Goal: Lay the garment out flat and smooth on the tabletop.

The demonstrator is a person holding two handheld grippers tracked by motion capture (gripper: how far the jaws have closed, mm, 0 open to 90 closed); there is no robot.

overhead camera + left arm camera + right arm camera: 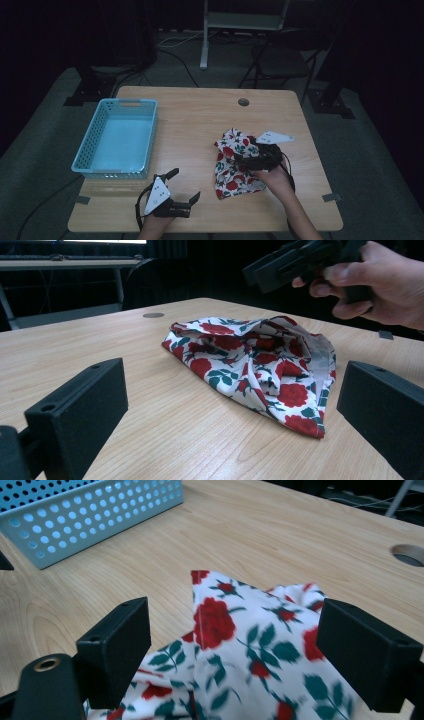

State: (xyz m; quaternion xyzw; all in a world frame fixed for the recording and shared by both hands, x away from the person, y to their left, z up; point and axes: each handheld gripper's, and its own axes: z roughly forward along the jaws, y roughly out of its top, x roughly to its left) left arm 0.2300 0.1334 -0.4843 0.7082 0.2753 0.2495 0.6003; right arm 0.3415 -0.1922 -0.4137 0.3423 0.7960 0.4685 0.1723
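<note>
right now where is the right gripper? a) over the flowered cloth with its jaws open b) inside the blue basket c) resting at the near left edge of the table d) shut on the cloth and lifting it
a: the right gripper sits over the flowered cloth, and in its own view both jaws stand apart with the cloth lying flat between them, not pinched.

Legible text, labels, brands, numbers, signs: none. Cloth [234, 165]: printed red roses with green leaves on white, no lettering. Basket [120, 137], at 9 o'clock from the cloth: plain perforated blue walls, unmarked. Tabletop [190, 125]: bare wood grain, no sticker or writing to be read.
</note>
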